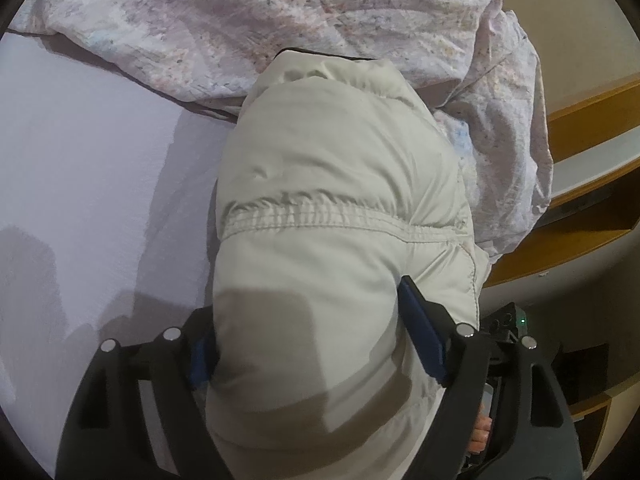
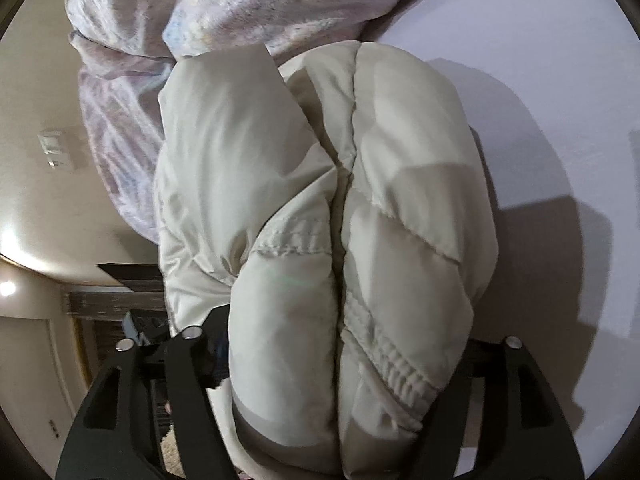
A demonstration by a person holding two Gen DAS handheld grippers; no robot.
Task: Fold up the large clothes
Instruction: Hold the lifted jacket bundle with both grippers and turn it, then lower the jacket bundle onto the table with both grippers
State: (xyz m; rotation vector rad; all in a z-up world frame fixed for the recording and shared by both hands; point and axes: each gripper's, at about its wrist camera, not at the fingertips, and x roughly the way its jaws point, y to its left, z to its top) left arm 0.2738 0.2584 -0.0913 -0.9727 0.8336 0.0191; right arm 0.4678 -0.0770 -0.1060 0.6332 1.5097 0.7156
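- The left tongs (image 1: 316, 344) stand wide with the cream puffer jacket (image 1: 336, 184) bulging between the blue pads (image 1: 424, 332); the fabric fills the gap, so I judge them closed on a thick wad of it, spread by its bulk.
- The right tongs (image 2: 348, 344) straddle a doubled bundle of the same jacket (image 2: 320, 200); the right-hand finger is mostly hidden behind the padding, yet the cloth is squeezed between the arms, so this too reads as a grip.
- The jacket is held up at both tongs, its far end resting near the crumpled floral duvet (image 1: 280, 20) on the pale bed sheet (image 1: 88, 160).
- Risk: the slick, puffy shell could squirt out of either grip, since the pads press on air-filled quilting, not a firm seam.
- Risk: the layers seen from the right wrist sit side by side along a deep crease; uneven tension between the tongs would likely let them slide apart and undo the fold.
- Risk: the far end could snag the duvet if lowered there.
- The jacket looks matte cream, quilted in fat panels, with a gathered elastic seam (image 1: 320, 216) across it.
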